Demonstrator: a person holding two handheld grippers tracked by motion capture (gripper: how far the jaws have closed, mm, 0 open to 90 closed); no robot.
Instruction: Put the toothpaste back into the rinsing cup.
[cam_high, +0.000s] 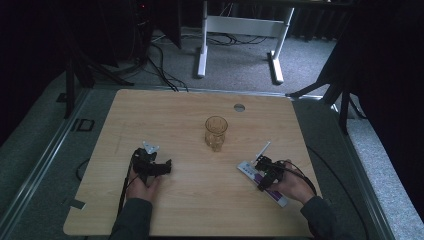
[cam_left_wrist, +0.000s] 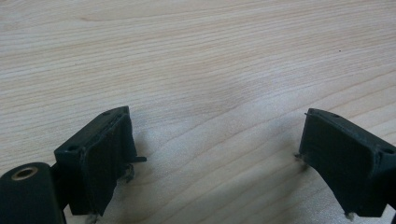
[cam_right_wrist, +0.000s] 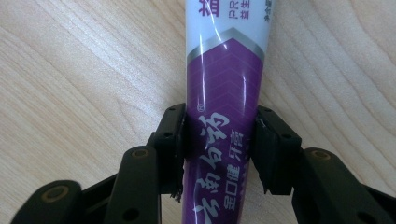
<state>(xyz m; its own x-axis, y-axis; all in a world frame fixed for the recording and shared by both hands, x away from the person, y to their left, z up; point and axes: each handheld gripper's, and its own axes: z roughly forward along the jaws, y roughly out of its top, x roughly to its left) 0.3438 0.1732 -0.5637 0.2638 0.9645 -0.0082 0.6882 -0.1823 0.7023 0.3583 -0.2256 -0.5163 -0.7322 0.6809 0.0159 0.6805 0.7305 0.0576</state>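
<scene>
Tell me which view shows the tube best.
The right gripper view: the tube runs up between the right tongs, whose pads press its sides. The high view shows it small, partly under the hand.

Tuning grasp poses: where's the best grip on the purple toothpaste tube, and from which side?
Judging by its pose, across the flat body at mid-length, from above. The toothpaste tube lies flat on the table, both long edges exposed. The right tool already straddles it that way, pads at its edges.

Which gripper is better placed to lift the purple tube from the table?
Right. The right gripper already has its jaws against both sides of the purple tube; the left gripper stands open over bare table.
</scene>
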